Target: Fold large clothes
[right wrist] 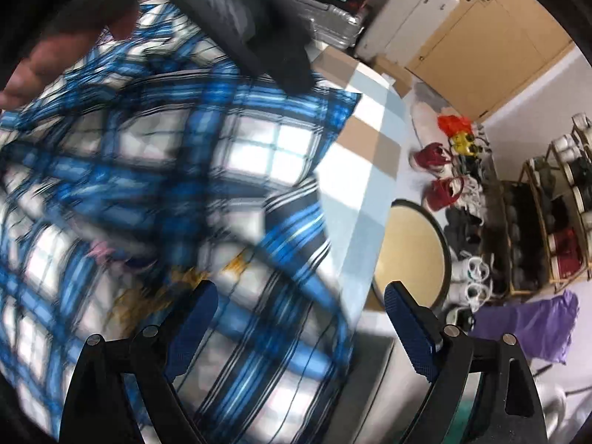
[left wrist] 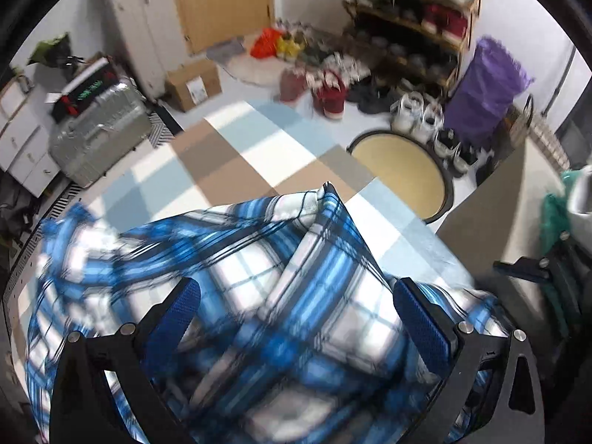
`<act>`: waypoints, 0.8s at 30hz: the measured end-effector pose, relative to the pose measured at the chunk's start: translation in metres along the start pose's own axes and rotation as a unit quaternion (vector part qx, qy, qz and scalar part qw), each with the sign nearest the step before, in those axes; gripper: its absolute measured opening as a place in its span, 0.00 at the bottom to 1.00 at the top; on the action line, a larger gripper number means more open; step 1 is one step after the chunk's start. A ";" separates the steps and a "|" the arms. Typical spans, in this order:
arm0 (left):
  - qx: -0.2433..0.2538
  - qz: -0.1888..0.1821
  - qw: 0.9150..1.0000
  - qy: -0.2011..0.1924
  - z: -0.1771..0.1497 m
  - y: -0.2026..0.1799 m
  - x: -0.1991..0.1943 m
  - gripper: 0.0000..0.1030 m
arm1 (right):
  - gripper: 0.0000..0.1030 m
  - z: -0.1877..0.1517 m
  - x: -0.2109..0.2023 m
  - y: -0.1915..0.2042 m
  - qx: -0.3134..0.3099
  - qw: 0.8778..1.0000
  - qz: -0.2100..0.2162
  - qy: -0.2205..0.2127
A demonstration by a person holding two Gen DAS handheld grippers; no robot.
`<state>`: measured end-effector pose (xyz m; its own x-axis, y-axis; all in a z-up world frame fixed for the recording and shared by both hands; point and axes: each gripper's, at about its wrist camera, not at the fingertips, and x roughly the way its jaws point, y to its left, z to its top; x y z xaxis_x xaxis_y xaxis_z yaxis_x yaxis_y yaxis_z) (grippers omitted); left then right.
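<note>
A blue, white and black plaid shirt point(left wrist: 229, 259) lies rumpled on a table covered in a checked blue, tan and white cloth point(left wrist: 236, 155). My left gripper point(left wrist: 301, 310) points steeply down over the shirt, jaws wide apart, and the blue pads point(left wrist: 185, 307) press on nothing. In the right wrist view the shirt point(right wrist: 166, 170) fills the left side, blurred, with a corner reaching the checked cloth point(right wrist: 370, 137). My right gripper point(right wrist: 298, 307) is open over the shirt's edge near the table's side. A hand point(right wrist: 40, 63) and the other gripper's dark body point(right wrist: 259, 29) show at the top left.
A round yellow-topped stool point(left wrist: 399, 170) stands on the floor beside the table. Beyond it are red shoes point(left wrist: 329, 92), a loaded shoe rack point(left wrist: 414, 11), a purple bag point(left wrist: 484, 88), a silver suitcase point(left wrist: 100, 125) and a cardboard box point(left wrist: 192, 81).
</note>
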<state>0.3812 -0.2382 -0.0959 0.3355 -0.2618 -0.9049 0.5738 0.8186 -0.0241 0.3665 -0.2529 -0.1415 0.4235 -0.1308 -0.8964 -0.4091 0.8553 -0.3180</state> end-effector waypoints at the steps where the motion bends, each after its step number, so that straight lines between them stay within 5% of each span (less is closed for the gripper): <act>1: 0.004 -0.010 1.000 0.010 0.001 -0.001 0.007 0.98 | 0.87 0.002 0.006 -0.002 0.002 1.000 0.007 0.001; 3: 0.001 -0.033 0.999 0.035 0.003 -0.002 0.016 0.85 | 0.67 0.004 0.016 -0.005 0.005 1.000 0.015 0.002; 4: -0.006 -0.058 0.997 0.056 0.000 -0.001 0.023 0.64 | 0.58 0.003 0.022 -0.007 0.006 1.000 0.020 0.004; 5: -0.013 -0.072 0.995 0.069 -0.004 0.001 0.024 0.52 | 0.39 0.003 0.028 -0.010 0.016 1.000 0.022 0.008; 6: -0.022 -0.078 0.993 0.084 -0.009 0.002 0.028 0.28 | 0.17 -0.002 0.030 -0.016 0.034 0.999 0.029 0.013; 7: -0.031 -0.084 0.992 0.088 -0.013 0.004 0.027 0.06 | 0.08 -0.008 0.028 -0.023 0.057 0.997 0.042 0.015; 11: -0.064 -0.104 0.992 0.028 -0.015 0.011 -0.009 0.00 | 0.02 -0.021 0.017 -0.058 0.189 0.977 0.100 -0.027; 14: -0.057 -0.060 0.995 -0.046 -0.012 0.007 -0.048 0.00 | 0.01 -0.031 0.010 -0.076 0.260 0.959 0.109 -0.029; 17: -0.120 -0.021 0.987 -0.101 -0.008 0.027 -0.079 0.00 | 0.01 -0.039 0.013 -0.077 0.277 0.957 0.093 -0.001; 22: -0.201 -0.038 0.975 -0.087 -0.011 0.077 -0.088 0.02 | 0.02 -0.042 0.019 -0.074 0.263 0.962 0.067 0.029; 24: -0.190 -0.002 0.978 -0.092 -0.016 0.083 -0.093 0.05 | 0.04 -0.042 0.018 -0.071 0.257 0.963 0.066 0.045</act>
<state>0.3855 -0.1374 -0.0205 0.4816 -0.3249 -0.8139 0.2691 0.9387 -0.2155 0.3687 -0.3368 -0.1479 0.3149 -0.0275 -0.9487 0.0090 0.9996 -0.0259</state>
